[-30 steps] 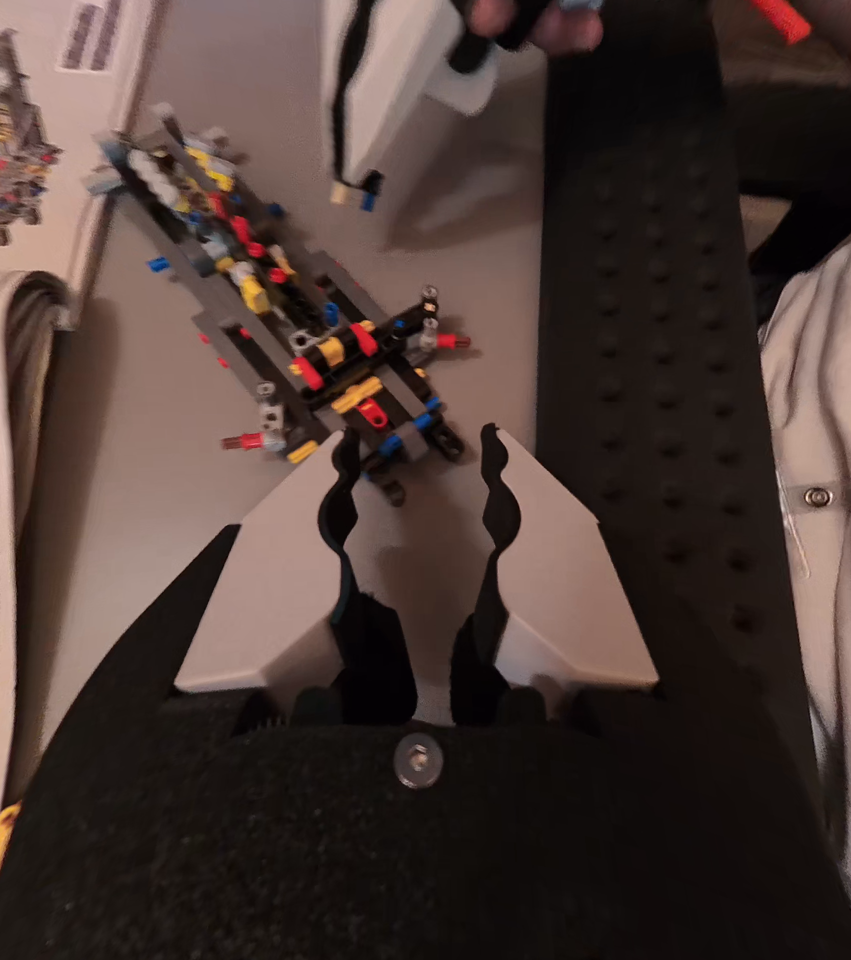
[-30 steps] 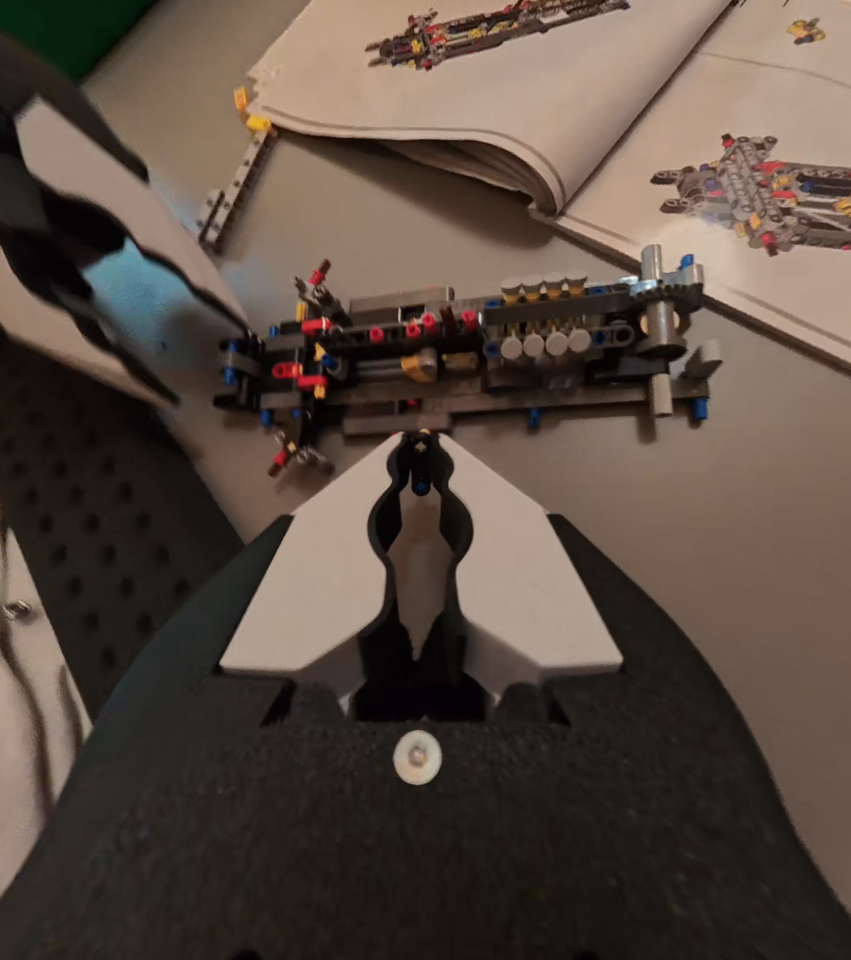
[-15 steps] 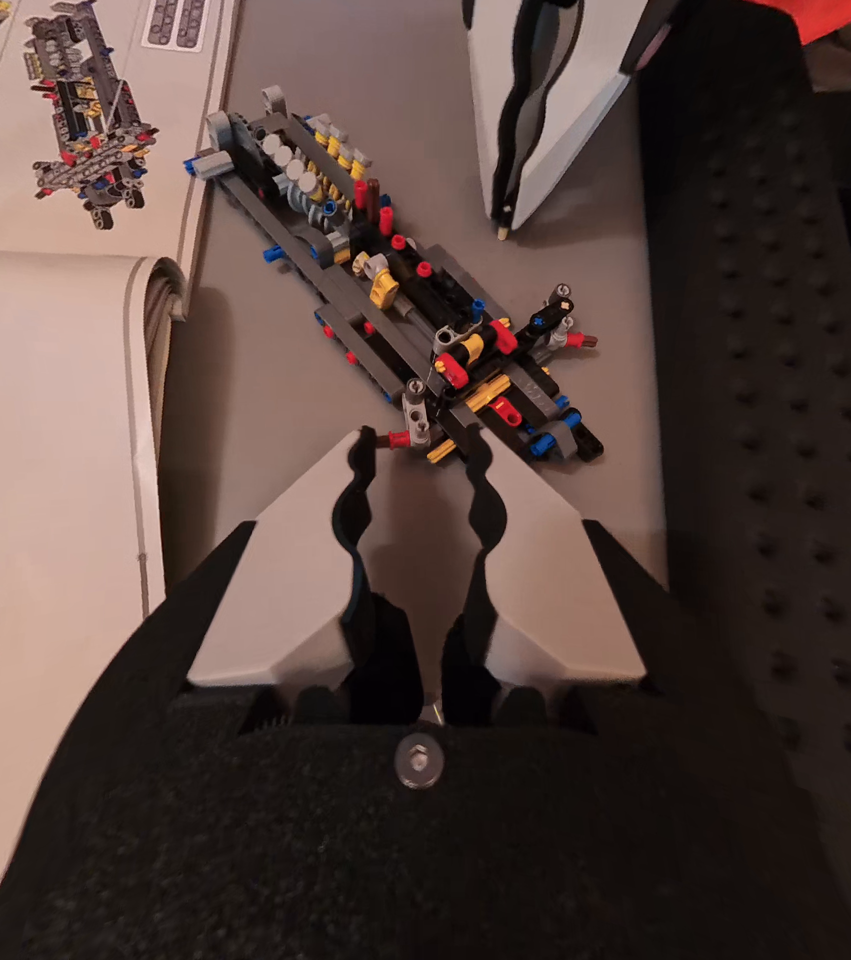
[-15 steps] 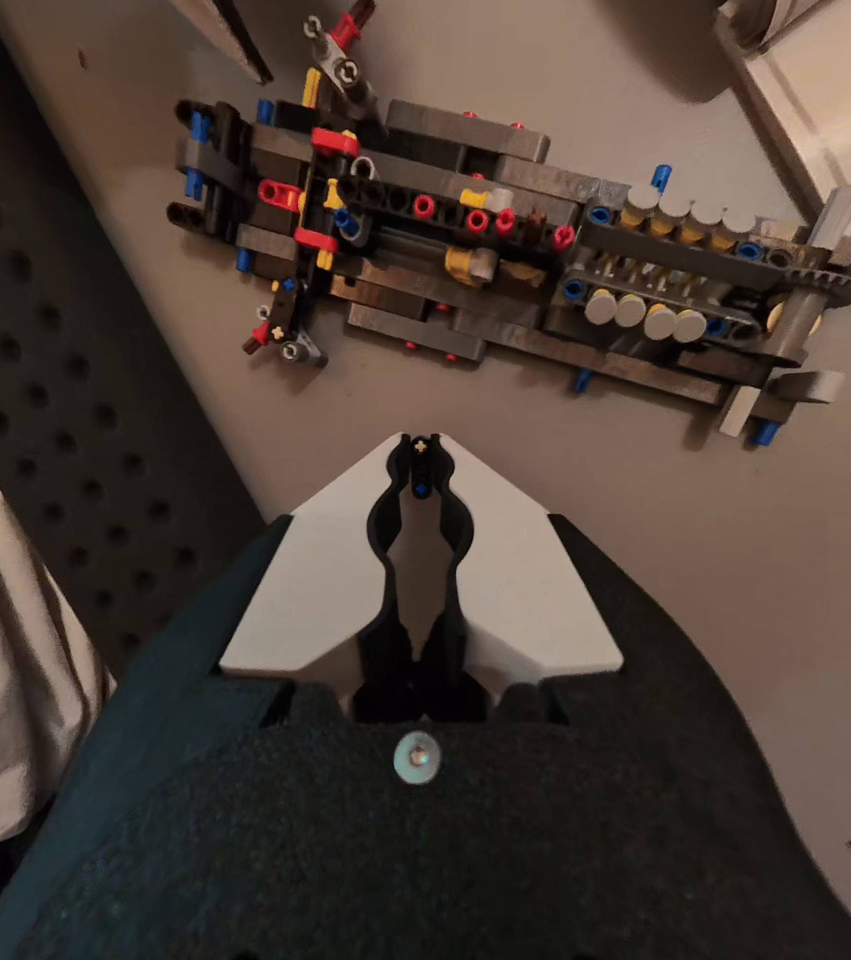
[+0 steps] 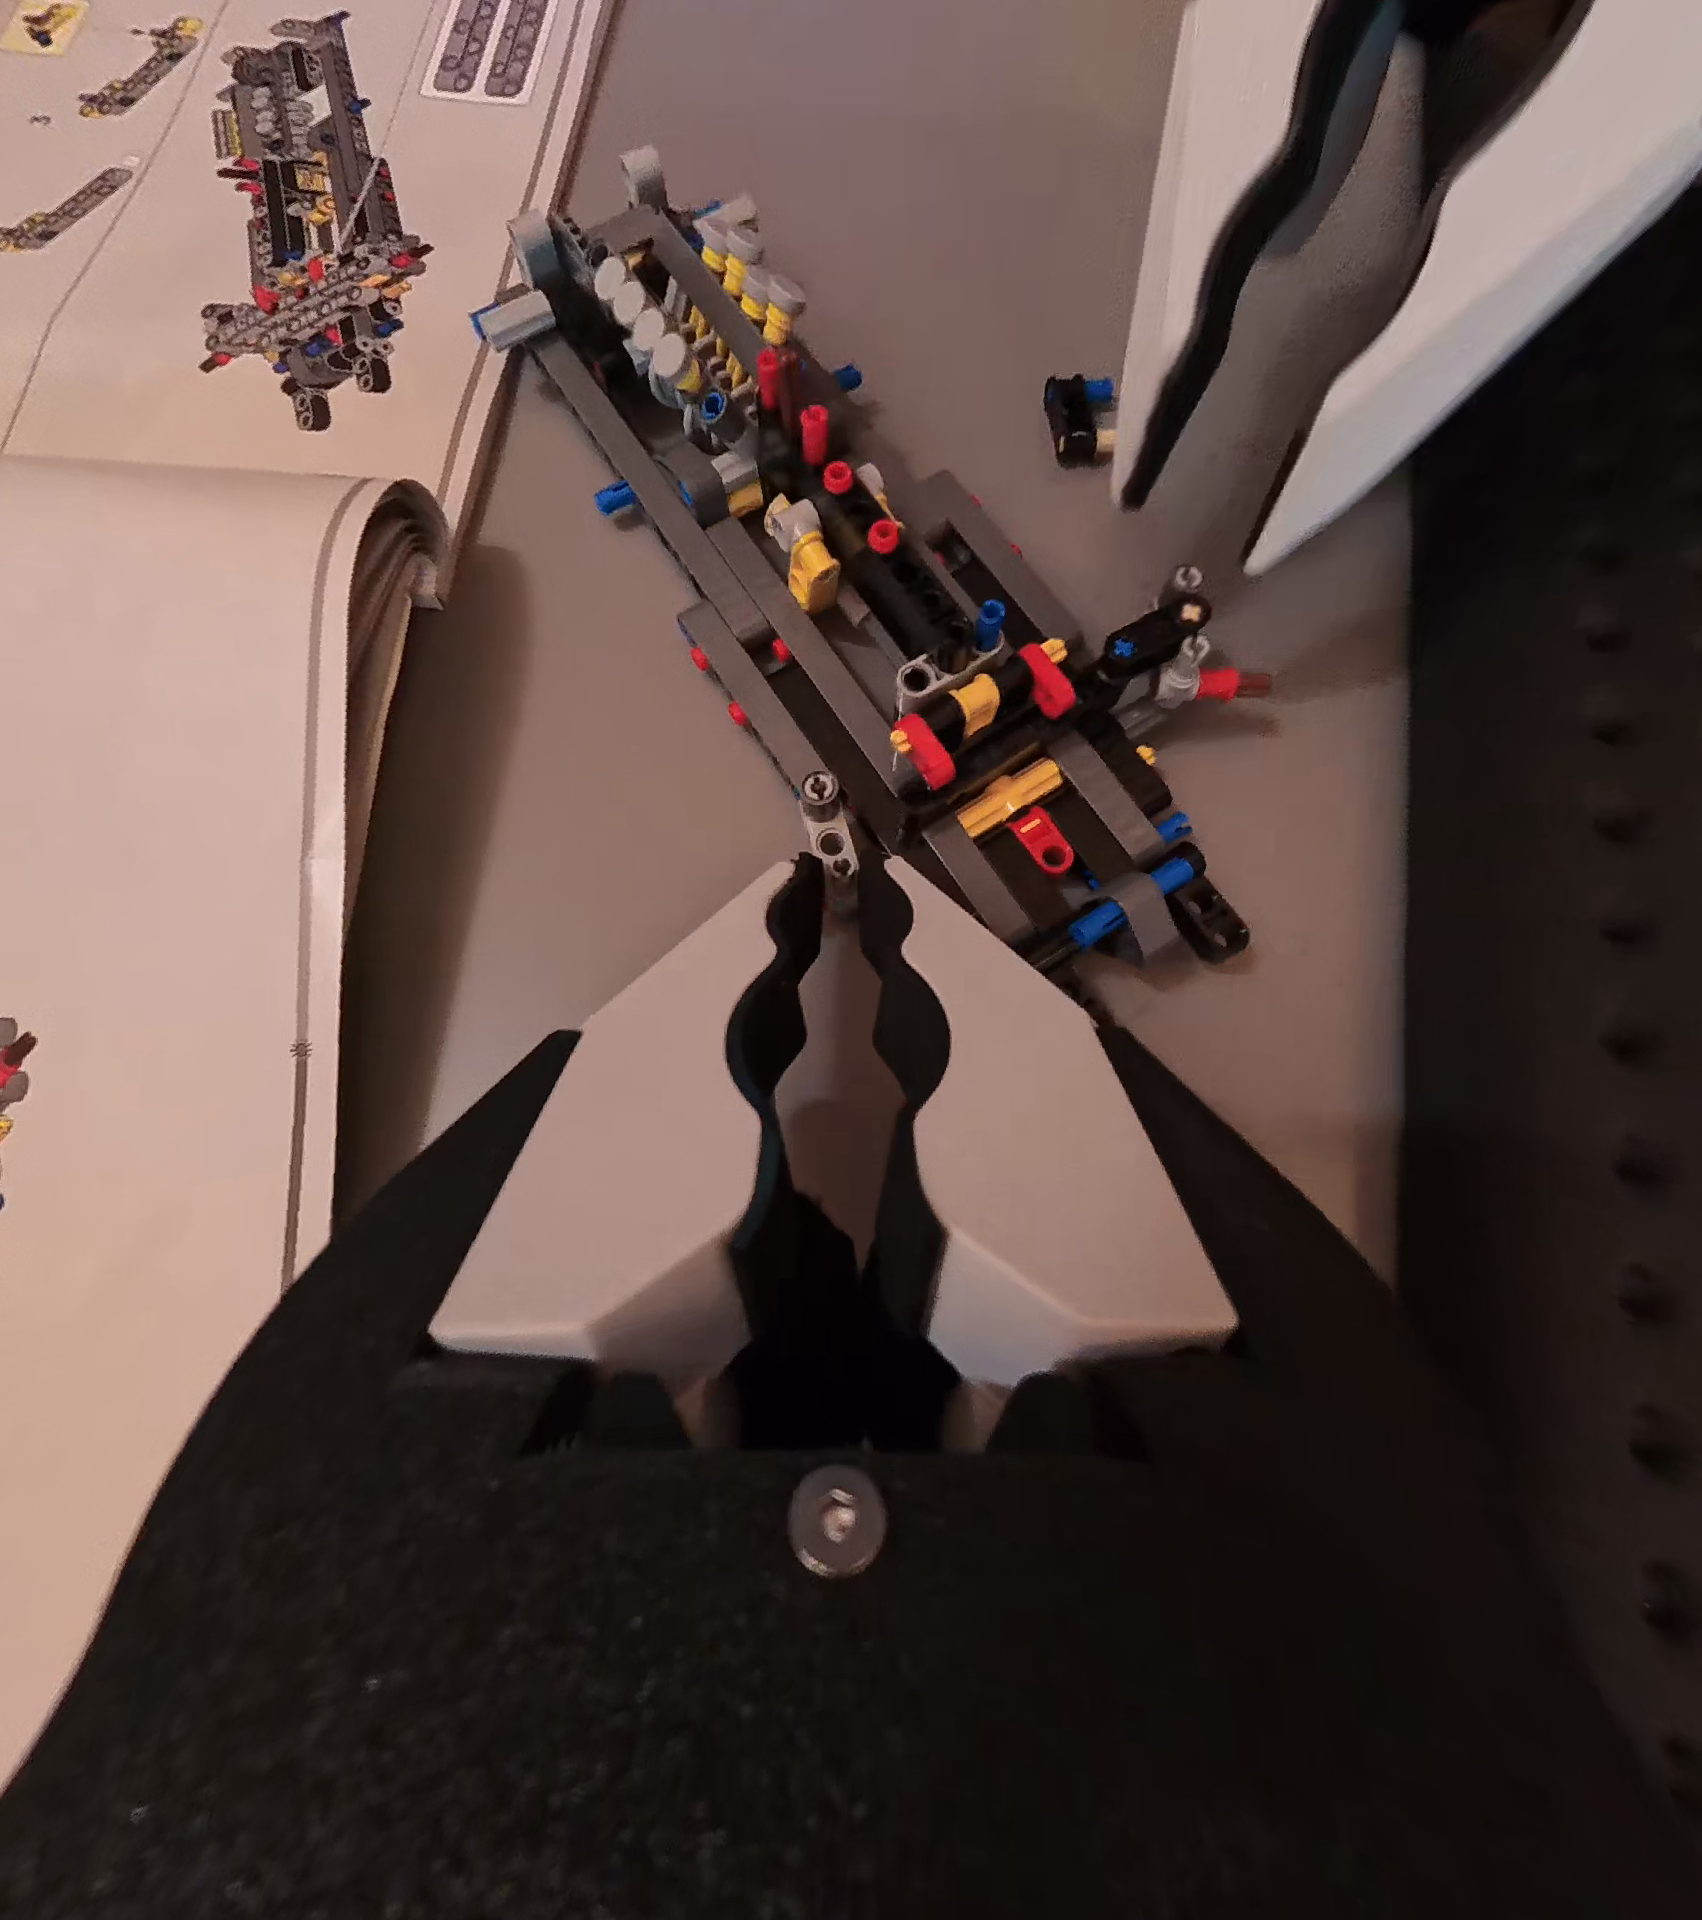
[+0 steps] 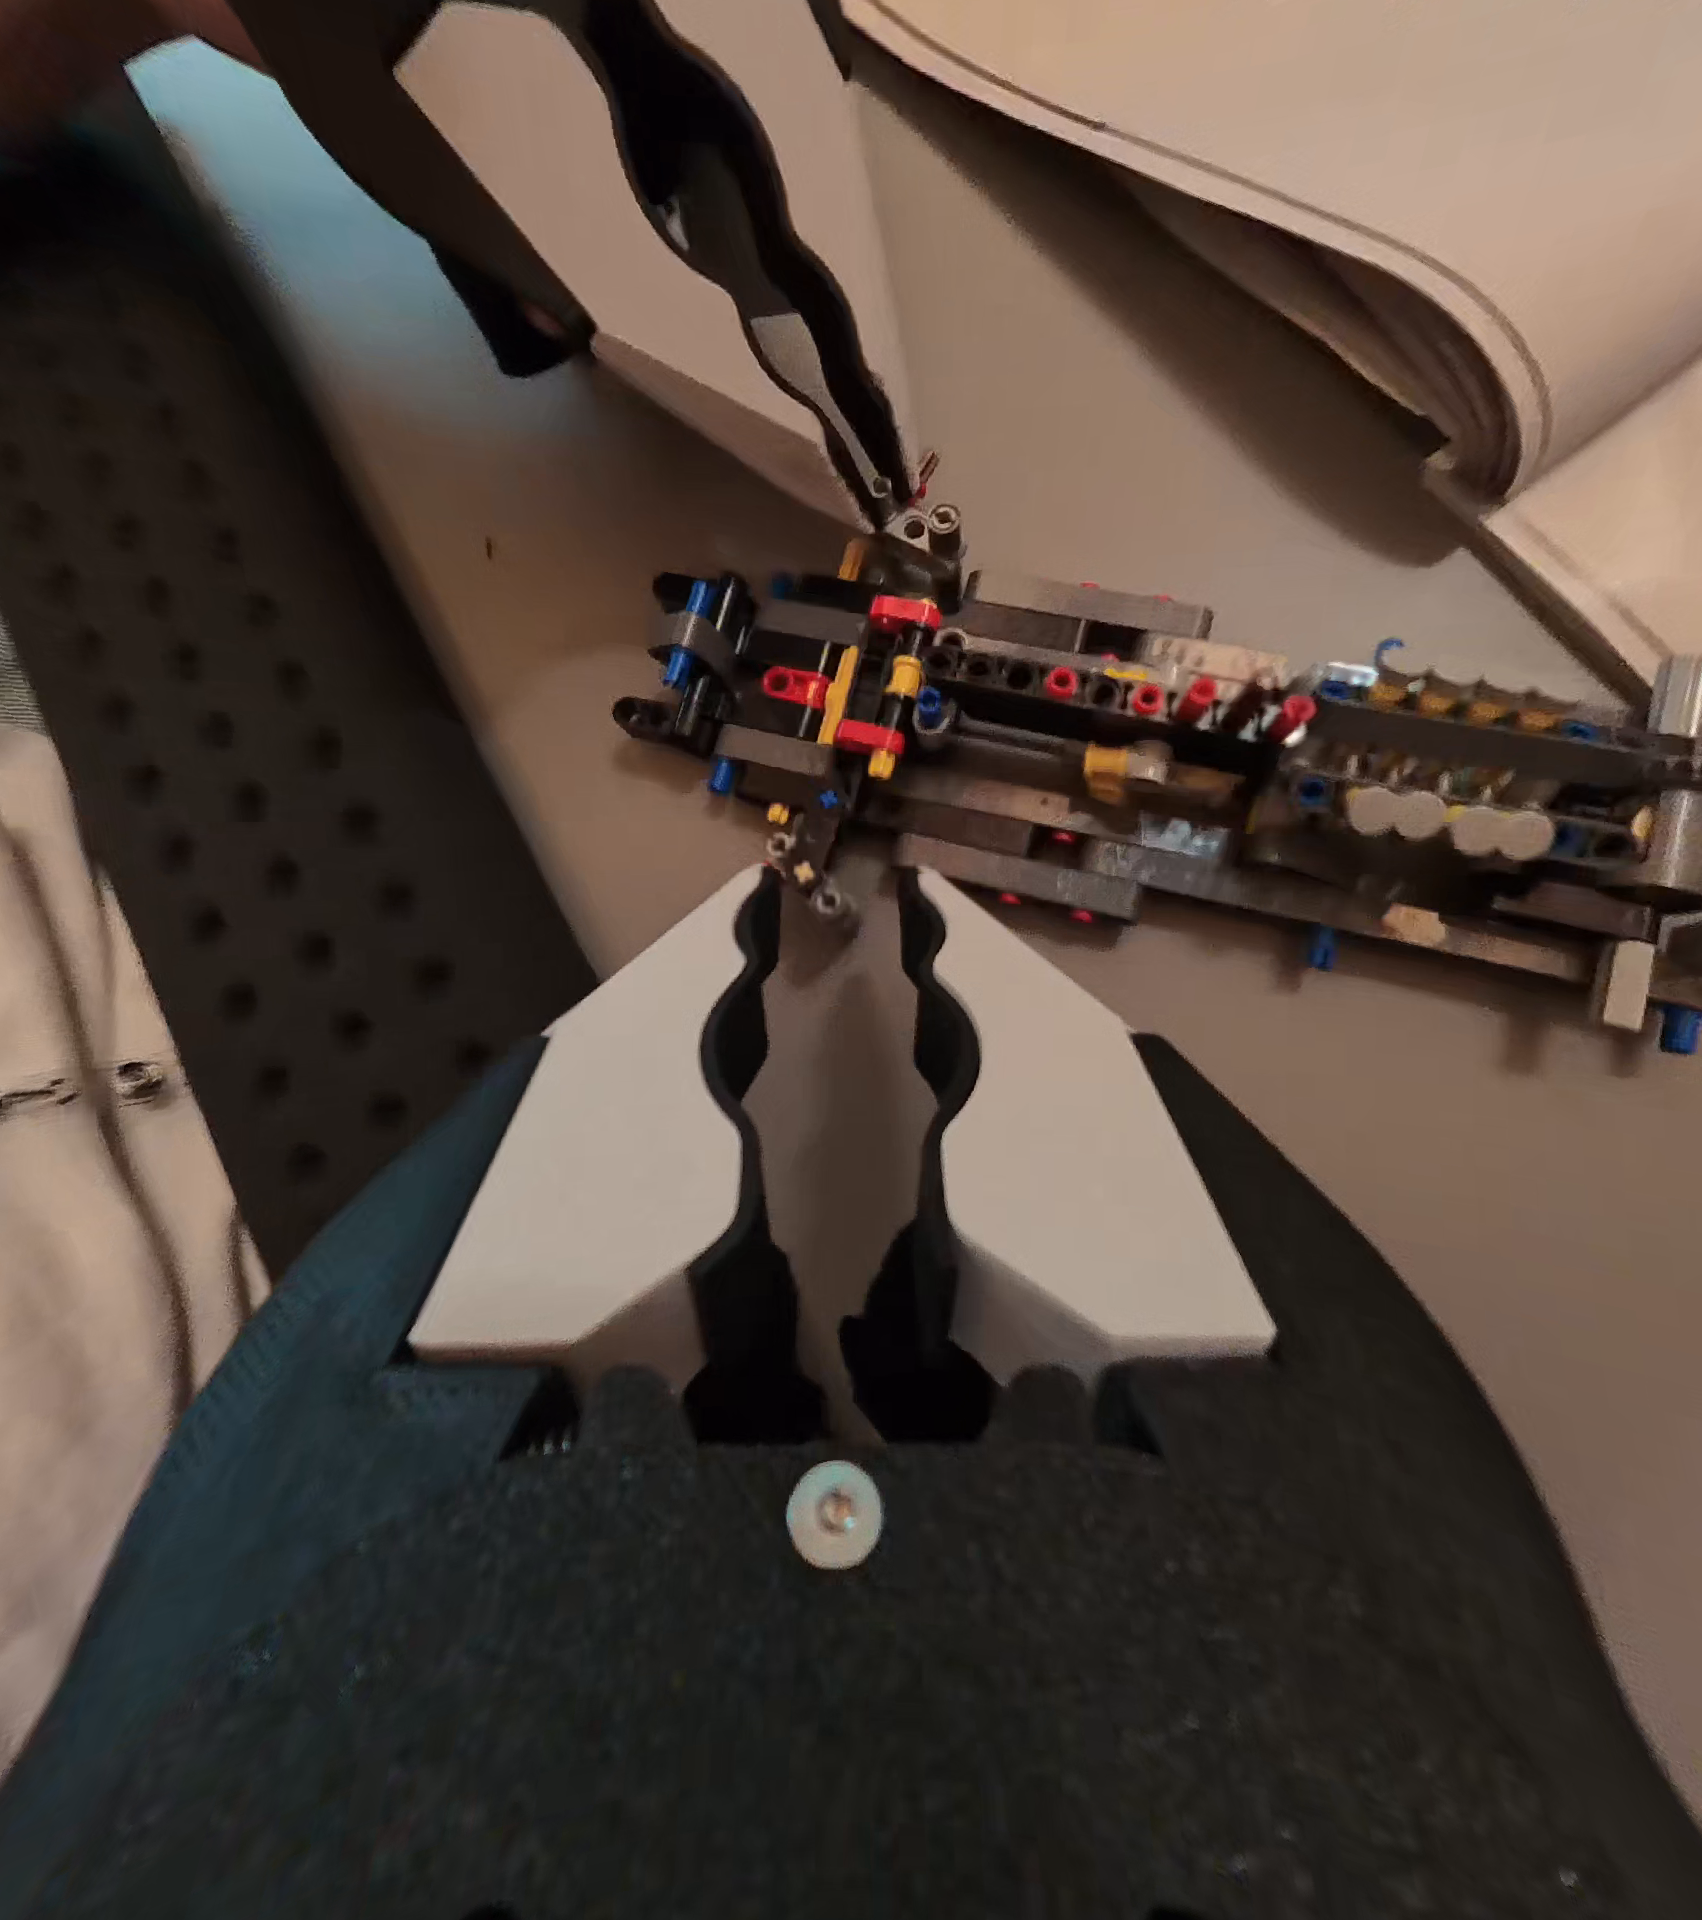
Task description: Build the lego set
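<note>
On grey table [image 5: 556,790], lego chassis [image 5: 826,582] lies flat, long axis diagonal, forked end nearest. Left gripper [image 5: 842,883] pinches grey side link [image 5: 831,831]. Right gripper [image 6: 839,891] fingers apart, straddling opposite link [image 6: 805,868].

Open instruction booklet [image 5: 151,727], left side of the table: two small printed step numerals on the far page, each beside a drawing of a sub-assembly, lying sideways to the left wrist camera. Grey-bordered parts strip [image 5: 494,47] at that page's far edge carried tiny marks, too small to read. A faint small mark sat by the near page's margin line. Lego model [image 5: 826,582]: no print could be made out. In the right wrist view, nothing on the booklet's pages was legible.
</note>
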Motion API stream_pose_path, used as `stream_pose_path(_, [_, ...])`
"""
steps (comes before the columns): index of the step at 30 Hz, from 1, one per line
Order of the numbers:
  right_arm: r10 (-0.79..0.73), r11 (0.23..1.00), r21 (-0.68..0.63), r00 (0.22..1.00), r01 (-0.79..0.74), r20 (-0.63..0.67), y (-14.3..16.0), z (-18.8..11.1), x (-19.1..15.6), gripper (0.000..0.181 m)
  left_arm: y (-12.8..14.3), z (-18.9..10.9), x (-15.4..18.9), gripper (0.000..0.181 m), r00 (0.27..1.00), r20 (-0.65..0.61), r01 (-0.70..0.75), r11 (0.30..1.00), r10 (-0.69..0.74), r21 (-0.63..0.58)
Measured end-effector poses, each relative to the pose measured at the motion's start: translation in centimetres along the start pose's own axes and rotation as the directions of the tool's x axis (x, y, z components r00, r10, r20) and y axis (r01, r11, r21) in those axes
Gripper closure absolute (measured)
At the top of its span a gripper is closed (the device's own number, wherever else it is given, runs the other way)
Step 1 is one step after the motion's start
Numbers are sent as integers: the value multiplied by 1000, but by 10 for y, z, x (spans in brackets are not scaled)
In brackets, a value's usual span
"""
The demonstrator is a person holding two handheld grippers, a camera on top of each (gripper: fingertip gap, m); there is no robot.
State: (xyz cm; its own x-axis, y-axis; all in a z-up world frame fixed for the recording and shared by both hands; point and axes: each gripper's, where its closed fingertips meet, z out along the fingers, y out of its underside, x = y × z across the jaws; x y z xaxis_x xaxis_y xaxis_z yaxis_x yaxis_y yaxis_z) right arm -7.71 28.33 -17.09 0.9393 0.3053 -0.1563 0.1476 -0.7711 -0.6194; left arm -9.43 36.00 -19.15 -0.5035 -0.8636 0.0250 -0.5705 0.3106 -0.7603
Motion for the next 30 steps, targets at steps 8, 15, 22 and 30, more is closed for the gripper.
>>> stream_pose_path(8, [-52, 998, -19, 998, 52, -24, 6, 15, -6, 172, -2, -8, -2, 167, 998, -36, 53, 998, -52, 36])
stream_pose_path(15, [-51, 999, -5, 998, 51, 31, 0, 18, 2, 164, 9, -2, 4, 157, 995, -89, 43, 999, -44, -10])
stream_pose_path(22, [128, 990, 57, 992, -129, 20, -18, 5, 15, 160, 8, 0, 4, 170, 997, -72, 35, 999, -35, -12])
stream_pose_path(30, [556, 811, 64, 800, -582, 228, -25, 30, 16, 134, 6, 2, 8, 170, 997, -74, 25, 1000, -26, -8])
